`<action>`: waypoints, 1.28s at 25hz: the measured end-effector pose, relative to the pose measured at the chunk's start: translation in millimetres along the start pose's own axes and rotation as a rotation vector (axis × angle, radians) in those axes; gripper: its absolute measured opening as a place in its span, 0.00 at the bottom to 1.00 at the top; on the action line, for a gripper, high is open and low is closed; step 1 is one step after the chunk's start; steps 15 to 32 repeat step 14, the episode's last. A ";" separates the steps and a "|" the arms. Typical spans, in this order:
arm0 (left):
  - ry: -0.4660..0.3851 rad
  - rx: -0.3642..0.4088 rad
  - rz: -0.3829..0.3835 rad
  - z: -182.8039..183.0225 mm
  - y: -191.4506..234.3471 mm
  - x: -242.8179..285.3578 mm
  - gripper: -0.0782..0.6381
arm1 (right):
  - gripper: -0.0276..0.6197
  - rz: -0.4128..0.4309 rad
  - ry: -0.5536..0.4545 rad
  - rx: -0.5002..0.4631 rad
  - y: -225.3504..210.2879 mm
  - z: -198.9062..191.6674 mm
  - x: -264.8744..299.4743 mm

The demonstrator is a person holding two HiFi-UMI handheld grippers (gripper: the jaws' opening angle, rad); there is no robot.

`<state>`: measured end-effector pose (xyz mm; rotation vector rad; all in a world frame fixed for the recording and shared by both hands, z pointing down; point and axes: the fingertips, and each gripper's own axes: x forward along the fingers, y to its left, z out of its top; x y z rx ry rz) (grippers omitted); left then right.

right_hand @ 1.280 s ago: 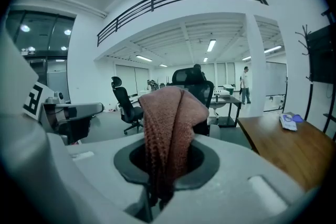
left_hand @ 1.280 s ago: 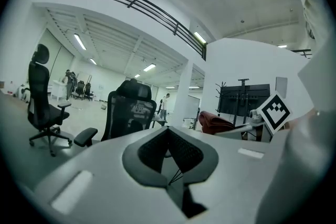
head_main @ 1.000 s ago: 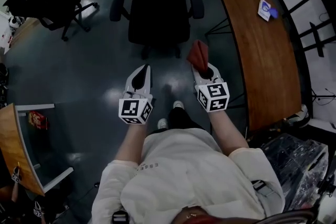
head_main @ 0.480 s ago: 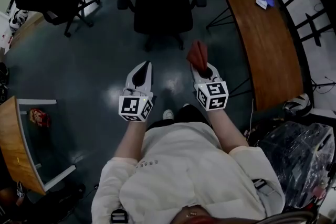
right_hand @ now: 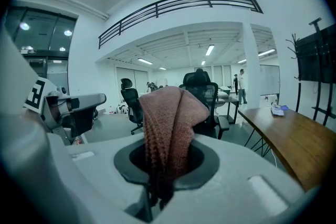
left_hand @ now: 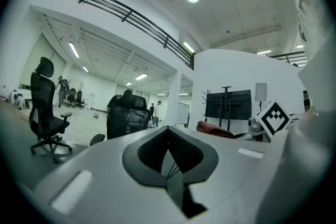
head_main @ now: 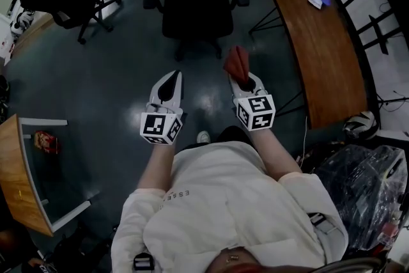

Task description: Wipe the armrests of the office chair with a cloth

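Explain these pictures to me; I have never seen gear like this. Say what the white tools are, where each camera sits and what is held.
No robot here: a person holds a two-jaw gripper in each hand. The head view comes from a camera on the person's head, looking down; each gripper view rides on its gripper, looking along the jaws. The left gripper is shut and empty. The right gripper is shut on a reddish cloth. Ahead on the dark floor stands a black office chair, untouched; a wooden table is at the right.
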<state>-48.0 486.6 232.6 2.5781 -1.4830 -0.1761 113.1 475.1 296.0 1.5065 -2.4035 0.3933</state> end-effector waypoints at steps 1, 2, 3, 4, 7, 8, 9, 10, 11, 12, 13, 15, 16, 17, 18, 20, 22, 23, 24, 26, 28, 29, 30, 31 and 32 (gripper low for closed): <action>-0.001 -0.001 0.001 0.3 0.1 -0.5 0.13 | 0.12 0.003 0.001 -0.003 1.2 0.1 0.4; -0.002 -0.001 0.002 0.6 0.1 -0.8 0.13 | 0.12 0.006 0.001 -0.004 2.1 0.2 0.7; -0.003 -0.002 0.002 0.6 -0.2 -0.9 0.13 | 0.12 0.009 0.000 -0.004 2.7 0.3 0.7; -0.002 -0.002 0.002 0.4 -0.6 -0.9 0.13 | 0.12 0.010 -0.001 -0.004 2.8 0.3 0.5; 0.003 -0.001 -0.004 -0.6 -3.0 1.2 0.13 | 0.12 0.009 -0.001 -0.007 0.9 0.5 -0.4; 0.003 -0.001 -0.006 -0.6 -3.9 2.1 0.13 | 0.12 0.009 -0.001 -0.008 0.1 0.6 -0.1; 0.004 -0.001 -0.007 -0.5 -4.7 3.1 0.13 | 0.12 0.010 0.000 -0.008 -0.5 0.6 0.5; 0.005 -0.001 -0.009 -0.7 -5.1 4.1 0.13 | 0.12 0.011 0.001 -0.008 -0.8 0.5 1.3; 0.006 -0.001 -0.011 -1.0 -5.5 5.1 0.13 | 0.12 0.012 0.003 -0.007 -1.1 0.2 2.0; 0.008 -0.001 -0.013 -1.6 -5.9 6.0 0.13 | 0.12 0.013 0.004 -0.007 -1.3 -0.2 2.7; 0.010 0.000 -0.016 -2.3 -6.4 6.9 0.13 | 0.12 0.013 0.005 -0.006 -1.5 -0.6 3.3; 0.013 0.000 -0.019 -3.0 -7.0 7.7 0.13 | 0.12 0.014 0.007 -0.005 -1.7 -0.9 3.8; 0.013 0.000 -0.019 -3.0 -7.0 7.7 0.13 | 0.12 0.014 0.007 -0.005 -1.7 -0.9 3.8; 0.013 0.000 -0.019 -3.0 -7.0 7.7 0.13 | 0.12 0.014 0.007 -0.005 -1.7 -0.9 3.8; 0.013 0.000 -0.019 -3.0 -7.0 7.7 0.13 | 0.12 0.014 0.007 -0.005 -1.7 -0.9 3.8; 0.013 0.000 -0.019 -3.0 -7.0 7.7 0.13 | 0.12 0.014 0.007 -0.005 -1.7 -0.9 3.8; 0.013 0.000 -0.019 -3.0 -7.0 7.7 0.13 | 0.12 0.014 0.007 -0.005 -1.7 -0.9 3.8; 0.013 0.000 -0.019 -3.0 -7.0 7.7 0.13 | 0.12 0.014 0.007 -0.005 -1.7 -0.9 3.8; 0.013 0.000 -0.019 -3.0 -7.0 7.7 0.13 | 0.12 0.014 0.007 -0.005 -1.7 -0.9 3.8; 0.013 0.000 -0.019 -3.0 -7.0 7.7 0.13 | 0.12 0.014 0.007 -0.005 -1.7 -0.9 3.8; 0.013 0.000 -0.019 -3.0 -7.0 7.7 0.13 | 0.12 0.014 0.007 -0.005 -1.7 -0.9 3.8; 0.013 0.000 -0.019 -3.0 -7.0 7.7 0.13 | 0.12 0.014 0.007 -0.005 -1.7 -0.9 3.8; 0.013 0.000 -0.019 -3.0 -7.0 7.7 0.13 | 0.12 0.014 0.007 -0.005 -1.7 -0.9 3.8; 0.013 0.000 -0.019 -3.0 -7.0 7.7 0.13 | 0.12 0.014 0.007 -0.005 -1.7 -0.9 3.8; 0.013 0.000 -0.019 -3.0 -7.0 7.7 0.13 | 0.12 0.014 0.007 -0.005 -1.7 -0.9 3.8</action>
